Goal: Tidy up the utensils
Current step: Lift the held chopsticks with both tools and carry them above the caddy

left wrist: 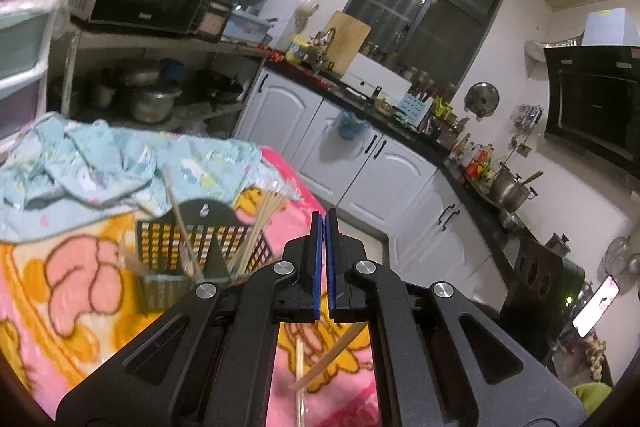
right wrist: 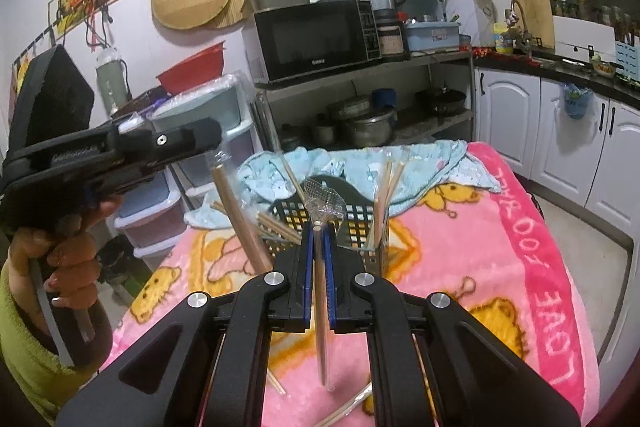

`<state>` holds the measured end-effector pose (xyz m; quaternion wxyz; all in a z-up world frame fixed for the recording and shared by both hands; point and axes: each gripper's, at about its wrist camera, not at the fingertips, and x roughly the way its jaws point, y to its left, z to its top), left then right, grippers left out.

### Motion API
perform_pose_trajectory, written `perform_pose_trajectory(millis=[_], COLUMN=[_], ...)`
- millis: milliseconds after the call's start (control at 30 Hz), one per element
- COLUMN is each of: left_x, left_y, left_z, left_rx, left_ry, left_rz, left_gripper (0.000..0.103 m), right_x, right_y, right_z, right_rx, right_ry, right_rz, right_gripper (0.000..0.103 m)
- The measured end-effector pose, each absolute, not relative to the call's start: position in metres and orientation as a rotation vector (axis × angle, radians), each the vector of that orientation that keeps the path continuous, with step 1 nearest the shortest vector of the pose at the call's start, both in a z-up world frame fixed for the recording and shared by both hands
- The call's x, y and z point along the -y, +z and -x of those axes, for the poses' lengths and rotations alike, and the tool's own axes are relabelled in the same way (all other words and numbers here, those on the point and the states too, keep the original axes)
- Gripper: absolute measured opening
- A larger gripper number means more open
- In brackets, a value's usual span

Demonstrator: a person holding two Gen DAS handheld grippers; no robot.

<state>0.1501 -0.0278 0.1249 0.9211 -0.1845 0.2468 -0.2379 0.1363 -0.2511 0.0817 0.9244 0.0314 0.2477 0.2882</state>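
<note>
Chopsticks [right wrist: 320,307] in a clear plastic sleeve sit clamped between the blue pads of the right gripper [right wrist: 319,227], their long axis running along the fingers: the crinkled end of the sleeve points forward and up toward the basket, the other end trails back and down below the fingers toward the blanket. The left gripper [left wrist: 325,217] has its fingers pressed together with nothing between them, raised above the edge of the surface and facing the kitchen cabinets.

A black lattice basket [right wrist: 356,215] stands on the pink cartoon blanket [right wrist: 480,247] that covers the surface, just ahead of the right gripper. Several more chopsticks stand in it, leaning outward: a bundle [right wrist: 384,199] at its right side, tilted right, and others [right wrist: 276,223] at its left, tilted left. A thicker brown stick [right wrist: 240,219] leans left in front of the basket's left side; whether it is in the basket I cannot tell. A crumpled light blue cloth [right wrist: 360,159] lies behind the basket.

Only the right wrist view shows the left gripper from the side [right wrist: 120,151], held up at the left by a hand [right wrist: 68,255] in a green sleeve, and loose chopsticks [right wrist: 348,407] lying on the blanket beneath. Only the left wrist view shows 2 loose chopsticks [left wrist: 320,363] crossing on the blanket under its own fingers, and the stove corner with a steel pot [left wrist: 510,187].
</note>
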Motion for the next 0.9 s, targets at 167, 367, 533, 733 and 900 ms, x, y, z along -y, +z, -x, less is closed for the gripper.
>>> perform_pose_trajectory(millis=[167, 367, 533, 733, 900], left_x=[0.030, 0.032, 0.028, 0.025, 0.021], left_y=[0.141, 0.162, 0.176, 0.196, 0.199], left_z=[-0.159, -0.167, -0.173, -0.179, -0.189], left_rx=[-0.479, -0.446, -0.416, -0.368, -0.360], left_ry=[-0.505, -0.508, -0.500, -0.492, -0.480], left_rz=[0.385, 0.368, 0.356, 0.346, 0.349], left_gripper=[0.000, 0.000, 0.000, 0.000, 0.000], right_x=[0.255, 0.260, 0.257, 0.251, 0.247], right_y=[0.094, 0.111, 0.126, 0.145, 0.156], right_z=[-0.135, -0.135, -0.143, -0.155, -0.167], right_rx=[-0.477, -0.430, -0.398, -0.349, -0.309], right_ry=[0.569, 0.542, 0.533, 0.543, 0.545], right_rz=[-0.090, -0.104, -0.097, -0.101, -0.111], right_gripper=[0.005, 0.005, 0.005, 0.005, 0.005])
